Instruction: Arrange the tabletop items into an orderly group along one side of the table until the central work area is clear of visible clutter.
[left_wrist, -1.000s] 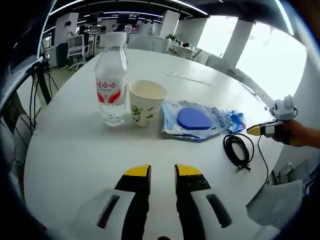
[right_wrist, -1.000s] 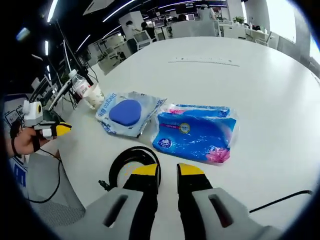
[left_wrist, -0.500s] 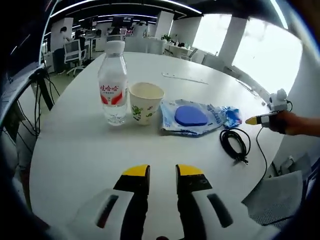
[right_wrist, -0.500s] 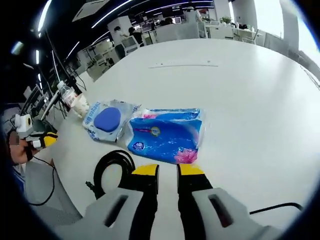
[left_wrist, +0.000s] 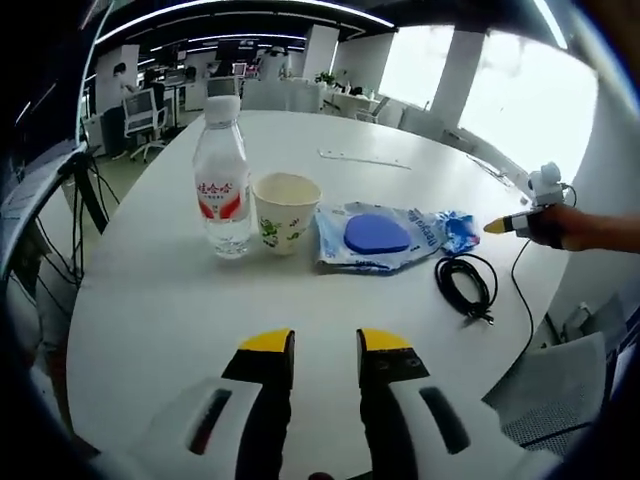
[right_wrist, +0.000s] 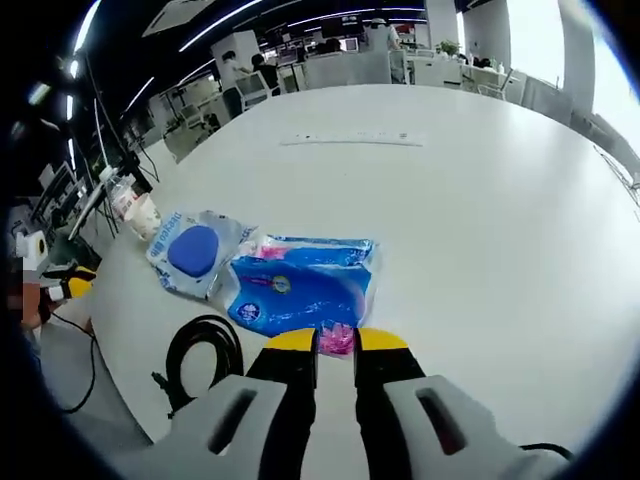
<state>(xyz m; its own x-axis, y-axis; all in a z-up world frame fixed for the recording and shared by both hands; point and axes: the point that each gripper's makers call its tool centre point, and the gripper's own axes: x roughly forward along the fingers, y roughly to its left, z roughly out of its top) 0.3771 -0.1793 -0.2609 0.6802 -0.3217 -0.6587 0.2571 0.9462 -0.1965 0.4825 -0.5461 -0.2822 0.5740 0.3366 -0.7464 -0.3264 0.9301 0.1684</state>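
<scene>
A clear water bottle (left_wrist: 222, 175) with a red label stands beside a paper cup (left_wrist: 285, 210) on the white round table (left_wrist: 150, 320). Right of the cup lies a wipes pack with a blue lid (left_wrist: 375, 235), then a coiled black cable (left_wrist: 465, 285). My left gripper (left_wrist: 325, 345) is shut on nothing, well short of these items. In the right gripper view, a blue tissue pack (right_wrist: 300, 285) lies just beyond my right gripper (right_wrist: 337, 342), which is shut and empty. The wipes pack (right_wrist: 195, 252), cable (right_wrist: 200, 350), cup (right_wrist: 145, 215) and bottle (right_wrist: 122, 198) sit to its left.
A thin pale strip (left_wrist: 362, 160) lies farther out on the table, the same strip (right_wrist: 350, 140) in the right gripper view. A hand holds the right gripper (left_wrist: 515, 222) at the table's right edge. The left gripper (right_wrist: 72, 285) sits at the left rim. Office desks and chairs stand behind.
The right gripper has moved in over the table, so the blue tissue pack now lies just past its tips. The left view has drawn back slightly. No item has moved.
</scene>
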